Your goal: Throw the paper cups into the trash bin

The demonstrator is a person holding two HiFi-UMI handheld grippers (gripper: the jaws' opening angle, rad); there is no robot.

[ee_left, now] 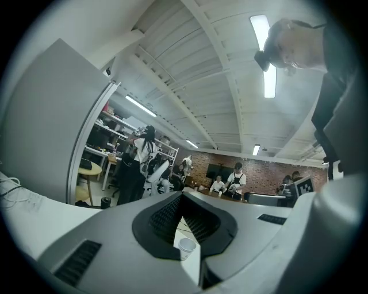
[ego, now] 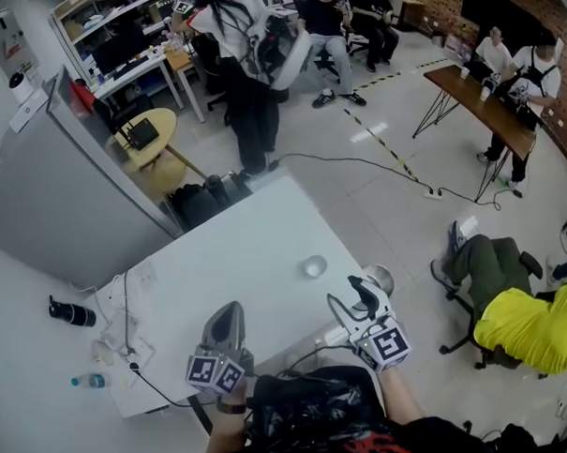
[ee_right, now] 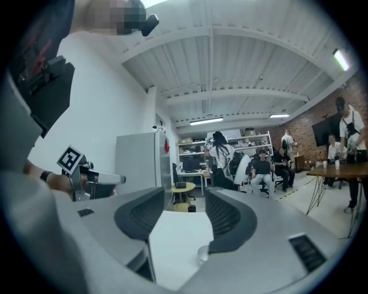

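A single paper cup (ego: 314,265) stands upright on the white table (ego: 247,260), toward its right side. My left gripper (ego: 229,313) hovers over the near edge with its jaws shut and empty. Through the slit under its tips the cup (ee_left: 187,247) shows ahead. My right gripper (ego: 350,295) is at the table's near right corner, open with nothing between its fingers. The cup (ee_right: 202,253) peeks out beside its right jaw. A round grey bin (ego: 381,279) sits just off the table's right edge, beyond the right gripper.
Cables and a power strip (ego: 120,345) lie on the table's left end. A grey cabinet (ego: 56,184) stands at the far left. A person in yellow (ego: 532,323) sits at the right. Bottles (ego: 72,315) lie on the floor at the left.
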